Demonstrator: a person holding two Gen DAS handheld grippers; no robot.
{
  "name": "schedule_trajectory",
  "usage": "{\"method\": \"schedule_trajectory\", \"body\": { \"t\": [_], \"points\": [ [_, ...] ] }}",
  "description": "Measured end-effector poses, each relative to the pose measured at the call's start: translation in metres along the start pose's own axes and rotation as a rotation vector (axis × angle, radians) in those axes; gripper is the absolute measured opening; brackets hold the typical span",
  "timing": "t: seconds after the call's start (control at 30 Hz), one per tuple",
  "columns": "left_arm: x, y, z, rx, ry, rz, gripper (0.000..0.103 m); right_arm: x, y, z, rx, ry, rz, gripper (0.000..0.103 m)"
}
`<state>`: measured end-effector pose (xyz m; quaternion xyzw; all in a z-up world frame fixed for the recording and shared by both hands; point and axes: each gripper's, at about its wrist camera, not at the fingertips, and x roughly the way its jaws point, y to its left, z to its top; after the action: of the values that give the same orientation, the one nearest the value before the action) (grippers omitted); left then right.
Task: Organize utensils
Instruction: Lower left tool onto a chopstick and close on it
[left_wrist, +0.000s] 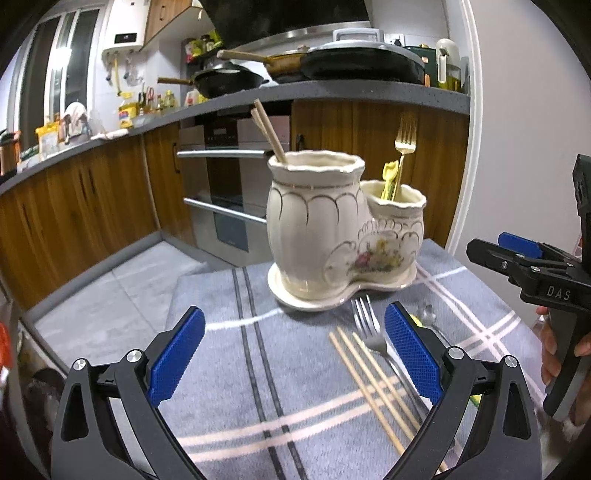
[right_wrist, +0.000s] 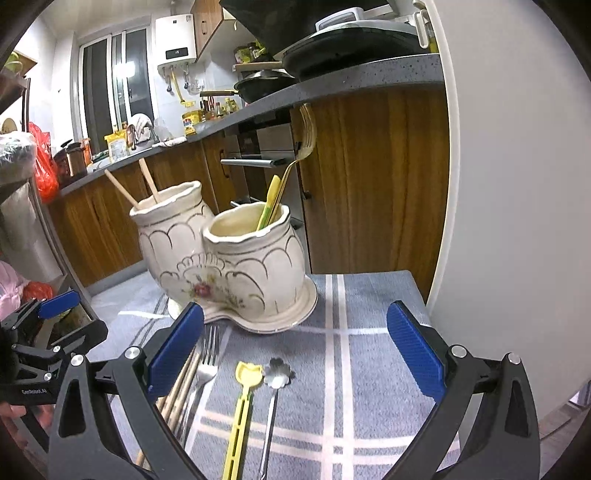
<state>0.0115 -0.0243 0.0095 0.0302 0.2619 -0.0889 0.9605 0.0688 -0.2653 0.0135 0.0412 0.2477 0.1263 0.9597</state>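
A cream two-pot ceramic holder (left_wrist: 332, 229) (right_wrist: 229, 258) stands on a grey plaid cloth (left_wrist: 258, 369) (right_wrist: 332, 406). Its tall pot holds wooden chopsticks (left_wrist: 267, 131) (right_wrist: 122, 192); its small pot holds a gold fork (left_wrist: 404, 144) (right_wrist: 306, 136) and a yellow utensil (left_wrist: 389, 177) (right_wrist: 269, 201). On the cloth lie loose chopsticks (left_wrist: 369, 384) (right_wrist: 181, 387), a steel fork (left_wrist: 369, 328) (right_wrist: 207, 365), a yellow utensil (right_wrist: 240, 413) and a flower-headed steel spoon (right_wrist: 277, 376). My left gripper (left_wrist: 295, 350) is open above the cloth, left of the fork. My right gripper (right_wrist: 295, 350) (left_wrist: 517, 254) is open above the yellow utensil and spoon.
Behind the table are wooden kitchen cabinets (left_wrist: 92, 192), an oven (left_wrist: 225, 177) and a grey counter (left_wrist: 369, 92) carrying pans. A white wall (right_wrist: 517, 184) stands to the right. The cloth's far edge (right_wrist: 369, 275) is close behind the holder.
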Motion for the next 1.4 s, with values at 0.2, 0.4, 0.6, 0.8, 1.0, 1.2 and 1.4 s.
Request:
{"method": "schedule_trajectory", "body": {
  "t": [0.2,0.4,0.6,0.8,1.0,1.2,1.4],
  "points": [
    [0.007,-0.005,-0.011,0.013,0.064,-0.008,0.097,-0.003,-0.001,-0.006,0.0,0.013,-0.009,0.098],
    [0.019,-0.009,-0.027,0.011,0.166,-0.03,0.097,-0.002,-0.005,-0.015,0.0,0.051,-0.008,0.098],
    [0.027,-0.016,-0.037,0.044,0.234,-0.029,0.097,0.001,-0.007,-0.022,-0.002,0.079,-0.012,0.098],
    [0.034,-0.021,-0.043,0.047,0.281,-0.05,0.097,0.005,-0.002,-0.024,-0.024,0.091,-0.02,0.098],
    [0.033,-0.03,-0.046,0.089,0.295,-0.056,0.092,0.004,-0.002,-0.025,-0.03,0.094,-0.021,0.098],
    [0.032,-0.034,-0.05,0.097,0.31,-0.064,0.073,0.004,-0.001,-0.025,-0.028,0.095,-0.022,0.098],
    [0.03,-0.04,-0.05,0.126,0.311,-0.091,0.046,0.004,-0.001,-0.026,-0.032,0.095,-0.021,0.098]
  ]
}}
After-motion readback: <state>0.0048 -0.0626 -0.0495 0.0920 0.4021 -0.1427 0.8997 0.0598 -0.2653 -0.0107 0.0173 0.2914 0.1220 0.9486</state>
